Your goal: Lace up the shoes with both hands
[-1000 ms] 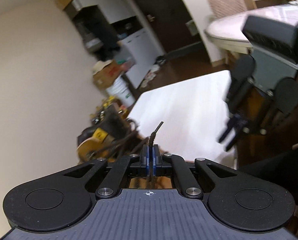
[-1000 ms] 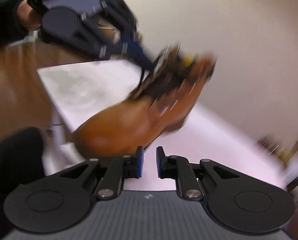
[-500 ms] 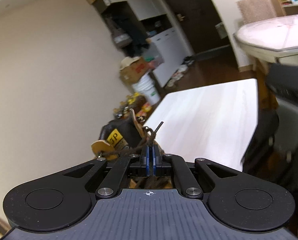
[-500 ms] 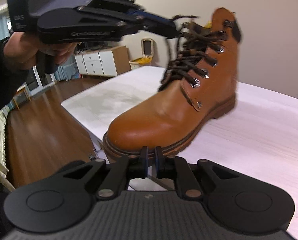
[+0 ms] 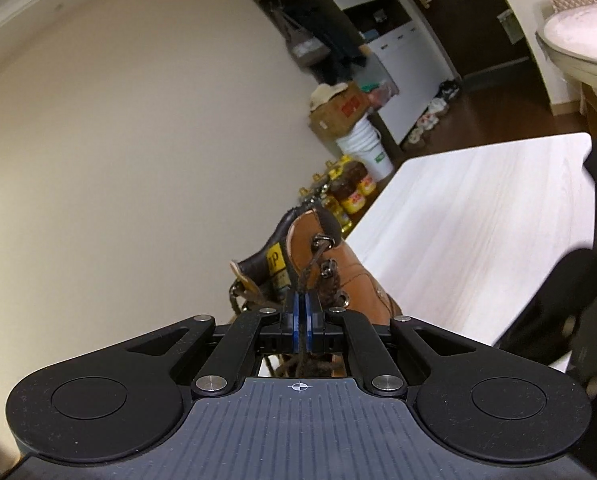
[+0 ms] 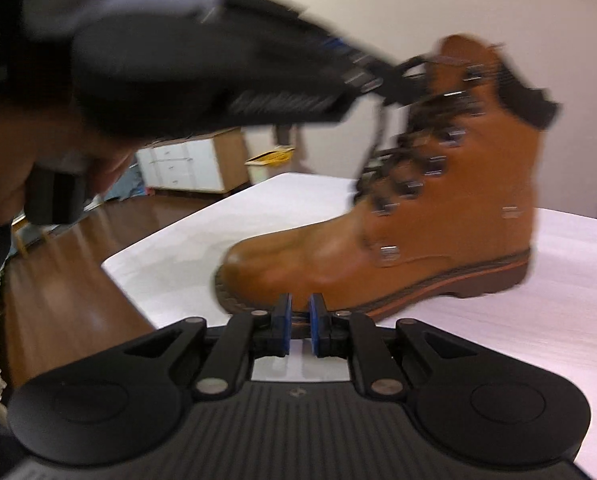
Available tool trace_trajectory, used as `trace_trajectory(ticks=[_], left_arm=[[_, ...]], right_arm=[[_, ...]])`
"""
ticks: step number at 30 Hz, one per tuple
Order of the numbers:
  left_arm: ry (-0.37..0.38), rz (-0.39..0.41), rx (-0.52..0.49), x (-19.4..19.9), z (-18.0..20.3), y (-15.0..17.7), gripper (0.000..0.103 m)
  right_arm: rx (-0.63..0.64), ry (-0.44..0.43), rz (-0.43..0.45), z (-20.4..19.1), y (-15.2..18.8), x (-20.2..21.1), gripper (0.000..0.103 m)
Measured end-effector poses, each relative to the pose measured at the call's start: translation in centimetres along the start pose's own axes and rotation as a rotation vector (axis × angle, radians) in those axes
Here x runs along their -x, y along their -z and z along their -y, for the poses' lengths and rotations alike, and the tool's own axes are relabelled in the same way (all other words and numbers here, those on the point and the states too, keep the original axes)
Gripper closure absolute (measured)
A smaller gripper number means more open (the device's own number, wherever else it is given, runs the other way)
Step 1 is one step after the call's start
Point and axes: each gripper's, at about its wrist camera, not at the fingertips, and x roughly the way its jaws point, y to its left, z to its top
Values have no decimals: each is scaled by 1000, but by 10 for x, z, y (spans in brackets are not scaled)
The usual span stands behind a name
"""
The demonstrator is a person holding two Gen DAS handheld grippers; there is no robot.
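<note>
A tan leather boot (image 6: 438, 224) with dark brown laces stands on the white table (image 6: 558, 320). In the left wrist view its top (image 5: 314, 256) shows just ahead of the fingers. My left gripper (image 5: 301, 304) is shut on a dark lace (image 5: 308, 276) that runs up to a top eyelet. The left gripper also shows in the right wrist view (image 6: 374, 76), blurred, at the boot's upper laces. My right gripper (image 6: 300, 316) is slightly open and empty, close to the boot's sole near the toe.
The white table (image 5: 478, 232) has its edge near the boot's toe, with wooden floor (image 6: 66, 280) below. Bottles (image 5: 350, 192), a white bucket (image 5: 362, 148) and a cardboard box (image 5: 338, 112) stand by the wall. A round table (image 5: 578, 48) is far right.
The left gripper has pulled back from the boot with the lace still pinched. The right gripper has shifted right along the boot and opened a little; its view is now blurred.
</note>
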Motion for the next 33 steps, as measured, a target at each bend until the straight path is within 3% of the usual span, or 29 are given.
trace_trajectory(ticks=[12,19,26,33], left_arm=[[-59,-47,-75,-1,15,-14,100],[-82,-101,-176,-2,31,-17,100],[-114,-145,-303,-3,51,-23,100],[-113,-164,-341,-3,58,-25,100]], right_arm=[[-87,133,100,52,-17,50,93],[-175,109,201,84,-32,53,92],[139,177,219,62,-56,46,92],[211,184,216,61,-70,36,92]])
